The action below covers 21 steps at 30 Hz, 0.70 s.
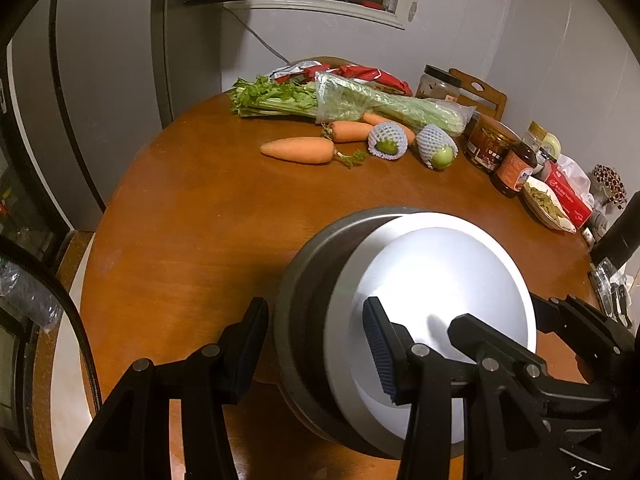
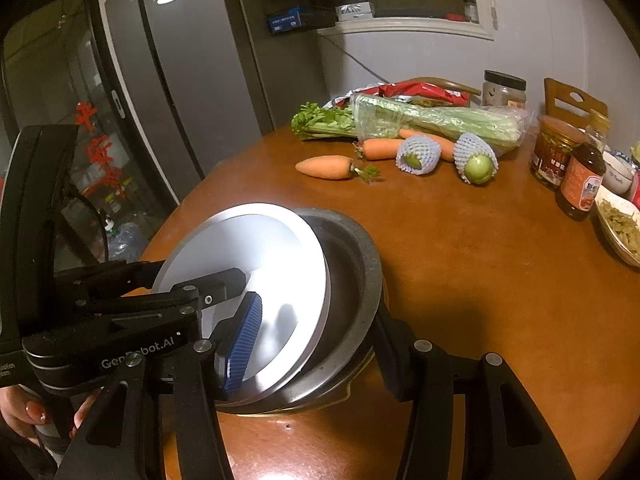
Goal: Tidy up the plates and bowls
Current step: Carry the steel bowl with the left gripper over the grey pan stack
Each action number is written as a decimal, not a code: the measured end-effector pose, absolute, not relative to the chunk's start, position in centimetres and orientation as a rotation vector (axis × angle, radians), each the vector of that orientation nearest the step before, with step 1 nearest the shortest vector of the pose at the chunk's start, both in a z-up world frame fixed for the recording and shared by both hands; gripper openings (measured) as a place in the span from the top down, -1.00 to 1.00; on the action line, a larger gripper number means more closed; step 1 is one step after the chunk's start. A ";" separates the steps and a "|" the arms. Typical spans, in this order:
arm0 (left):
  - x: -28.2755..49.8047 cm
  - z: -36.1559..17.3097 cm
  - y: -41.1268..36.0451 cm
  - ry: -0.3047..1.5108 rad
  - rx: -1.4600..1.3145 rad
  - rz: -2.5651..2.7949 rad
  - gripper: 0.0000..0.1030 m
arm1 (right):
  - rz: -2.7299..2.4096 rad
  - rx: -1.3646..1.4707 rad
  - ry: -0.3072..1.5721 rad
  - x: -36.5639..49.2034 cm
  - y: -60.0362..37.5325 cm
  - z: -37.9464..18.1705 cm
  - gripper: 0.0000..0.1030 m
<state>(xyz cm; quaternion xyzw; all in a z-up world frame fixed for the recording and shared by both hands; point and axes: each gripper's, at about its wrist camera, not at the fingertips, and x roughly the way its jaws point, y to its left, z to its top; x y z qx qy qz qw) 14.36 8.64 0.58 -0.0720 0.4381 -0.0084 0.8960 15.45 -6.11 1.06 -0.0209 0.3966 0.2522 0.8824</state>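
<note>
A white plate (image 1: 436,300) lies tilted in a dark grey metal bowl (image 1: 308,304) at the near edge of the round wooden table (image 1: 192,216). My left gripper (image 1: 316,344) is open, its fingers straddling the bowl's left rim and the plate. My right gripper (image 2: 316,340) is open too, one blue pad (image 2: 244,340) over the plate (image 2: 248,256), the other finger outside the bowl's right rim (image 2: 372,280). Each gripper shows in the other's view, beside the stack.
At the far side lie celery in plastic (image 1: 352,100), carrots (image 1: 300,150), two net-wrapped green fruits (image 1: 438,148) and red snack bags (image 1: 360,74). Jars, a sauce bottle (image 1: 514,172) and a small dish (image 2: 620,228) line the right side. A fridge (image 2: 168,92) stands at the left.
</note>
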 end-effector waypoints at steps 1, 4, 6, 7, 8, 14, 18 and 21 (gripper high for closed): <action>14.3 0.6 8.8 0.906 -0.150 -0.013 0.04 | 0.521 -0.044 0.827 15.5 -6.1 1.1 -0.07; 14.1 0.9 9.1 0.895 -0.151 0.002 0.02 | 0.507 -0.040 0.828 15.5 -6.3 1.2 -0.14; 13.9 1.1 9.1 0.886 -0.144 0.006 0.01 | 0.505 -0.028 0.823 15.5 -6.5 1.3 -0.19; 13.8 1.2 9.1 0.884 -0.144 0.003 0.00 | 0.505 -0.026 0.820 15.5 -6.5 1.4 -0.19; 13.8 1.3 9.0 0.882 -0.143 0.002 0.00 | 0.506 -0.026 0.817 15.5 -6.6 1.5 -0.20; 13.4 2.0 9.0 0.857 -0.136 0.010 -0.03 | 0.496 -0.026 0.802 15.1 -6.7 2.0 -0.24; 13.1 2.3 9.0 0.852 -0.130 0.020 -0.05 | 0.487 -0.039 0.792 14.8 -6.7 2.3 -0.26; 12.9 2.4 9.0 0.847 -0.131 0.024 -0.05 | 0.485 -0.038 0.789 14.6 -6.7 2.5 -0.26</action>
